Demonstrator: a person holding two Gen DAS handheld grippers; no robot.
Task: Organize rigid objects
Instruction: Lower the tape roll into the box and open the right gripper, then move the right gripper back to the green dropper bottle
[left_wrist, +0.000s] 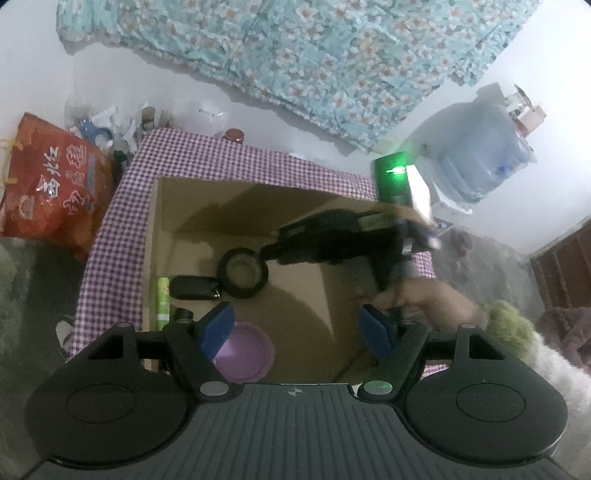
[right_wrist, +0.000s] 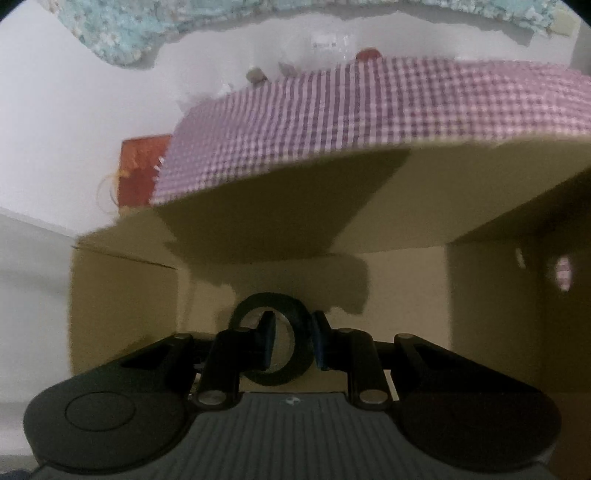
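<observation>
Black ring-shaped tape roll is pinched through its wall by the right tool, low inside the brown cardboard box; the left tool is held wide open, empty, with release judged pending.

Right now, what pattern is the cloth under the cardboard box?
Purple-and-white gingham check on the cloth; clearest in the left wrist view.
</observation>
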